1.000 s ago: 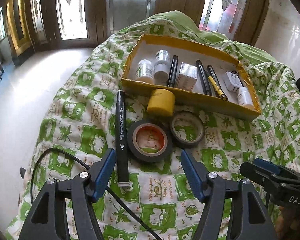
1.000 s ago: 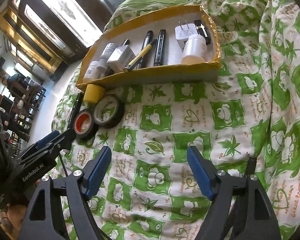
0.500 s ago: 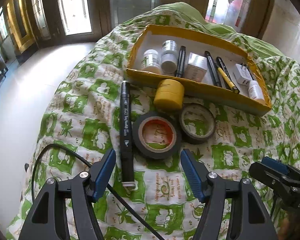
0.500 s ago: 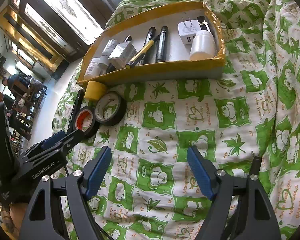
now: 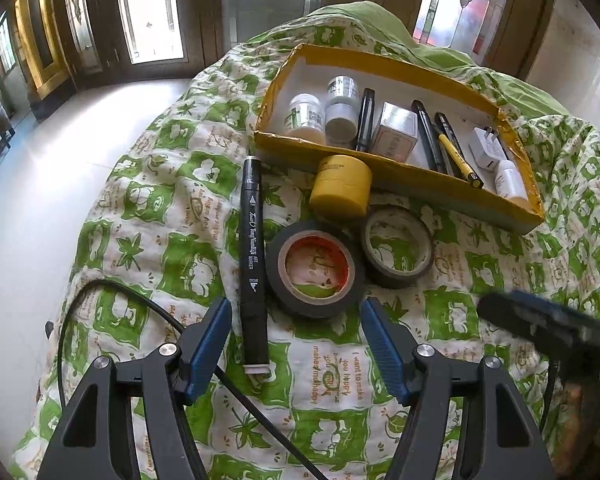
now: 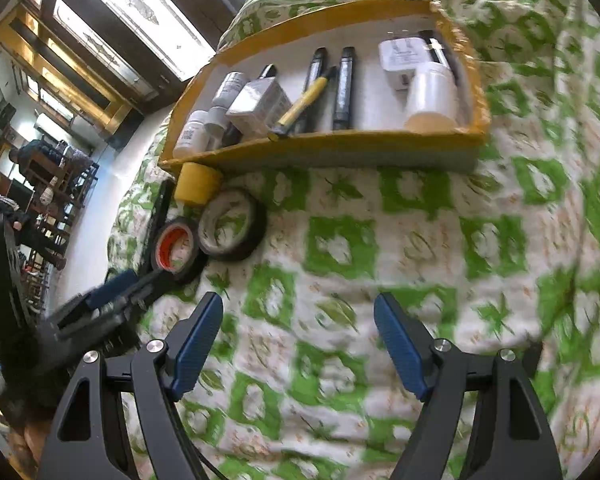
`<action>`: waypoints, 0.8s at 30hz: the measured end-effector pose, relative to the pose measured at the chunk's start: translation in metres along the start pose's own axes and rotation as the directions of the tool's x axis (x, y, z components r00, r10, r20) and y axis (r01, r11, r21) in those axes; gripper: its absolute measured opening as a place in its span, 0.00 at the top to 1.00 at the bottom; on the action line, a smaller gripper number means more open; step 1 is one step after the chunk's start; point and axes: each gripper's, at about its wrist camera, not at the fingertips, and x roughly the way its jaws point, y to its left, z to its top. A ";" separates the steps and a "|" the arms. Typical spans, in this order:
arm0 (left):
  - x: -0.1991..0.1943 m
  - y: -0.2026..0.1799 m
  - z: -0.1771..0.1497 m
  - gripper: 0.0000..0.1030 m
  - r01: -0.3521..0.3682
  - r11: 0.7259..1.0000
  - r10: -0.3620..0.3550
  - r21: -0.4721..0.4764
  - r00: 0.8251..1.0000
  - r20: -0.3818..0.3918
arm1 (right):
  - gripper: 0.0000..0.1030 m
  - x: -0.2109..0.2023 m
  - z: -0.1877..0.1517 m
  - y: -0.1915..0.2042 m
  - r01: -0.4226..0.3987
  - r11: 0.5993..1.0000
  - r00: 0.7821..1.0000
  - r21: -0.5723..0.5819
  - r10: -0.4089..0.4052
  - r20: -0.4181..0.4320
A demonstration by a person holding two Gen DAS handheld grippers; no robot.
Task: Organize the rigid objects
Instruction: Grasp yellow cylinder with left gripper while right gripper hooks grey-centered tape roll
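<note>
1. On the green-and-white patterned quilt (image 5: 172, 208) covering the surface, all items lie toward the far side.
2. The shallow yellow-rimmed cardboard tray (image 5: 428, 184) sits on the quilt at the far edge. It holds white bottles, black markers, a yellow pen, a small silver box and a white plug adapter.
3. The left gripper (image 5: 296, 344), black with blue finger pads, hangs above the quilt with its fingers spread apart and nothing clamped. The near end of the long black marker (image 5: 252, 264) lies between them, close to the left finger; contact cannot be confirmed.
4. The right gripper (image 6: 300, 344), same build, hangs over bare quilt with its fingers spread and empty. This view is blurred.
5. The black tape roll with an orange core (image 5: 316, 268) lies flat just beside the marker, directly ahead of the left gripper.
6. The second black tape roll with a pale core (image 5: 398, 252) lies touching the first.
7. The squat yellow cylindrical container (image 5: 342, 190) stands against the tray's near wall, just behind both rolls.
</note>
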 end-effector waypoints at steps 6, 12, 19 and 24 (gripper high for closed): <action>-0.005 0.013 0.002 0.32 -0.001 0.998 0.003 -0.067 1.000 0.025 | 0.31 0.019 0.031 0.027 0.026 0.997 1.000 -0.078 -0.026 -0.001; -0.007 0.040 0.006 0.32 0.036 0.981 -0.026 -0.189 0.998 0.055 | 0.58 0.055 0.042 0.037 0.102 0.989 0.993 -0.112 -0.107 -0.042; -0.010 0.039 0.008 0.32 0.059 0.981 -0.046 -0.187 0.996 0.073 | 0.93 0.055 0.041 0.042 0.124 0.973 0.990 -0.196 -0.135 -0.039; -0.008 0.019 0.023 0.32 0.067 0.993 -0.060 -0.095 0.995 0.078 | 0.93 0.019 0.032 0.033 0.129 0.964 0.990 -0.231 -0.140 -0.032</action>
